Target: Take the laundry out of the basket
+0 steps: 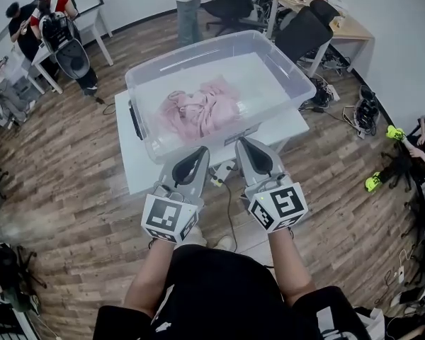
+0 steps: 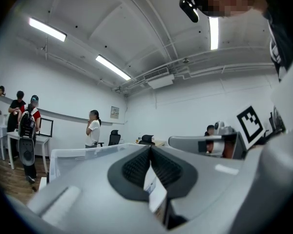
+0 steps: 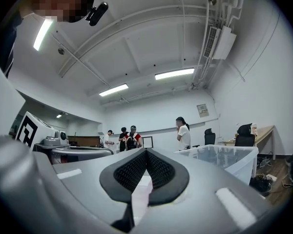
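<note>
The pink laundry [image 1: 202,108] lay bunched on the bottom of the clear basket [image 1: 153,144], which stood on a white table [image 1: 136,170]. Near the basket's front wall, the left gripper [image 1: 198,154] and the right gripper [image 1: 246,147] were held side by side. Each had its jaws pressed together on nothing. People [image 1: 53,20] stood farther back on the wooden floor [image 1: 71,154].

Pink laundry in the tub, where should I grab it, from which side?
Likely pinch the raised folds at the middle of the pink laundry, coming down from above: it lies crumpled low in the tub, whose walls block a level approach.
</note>
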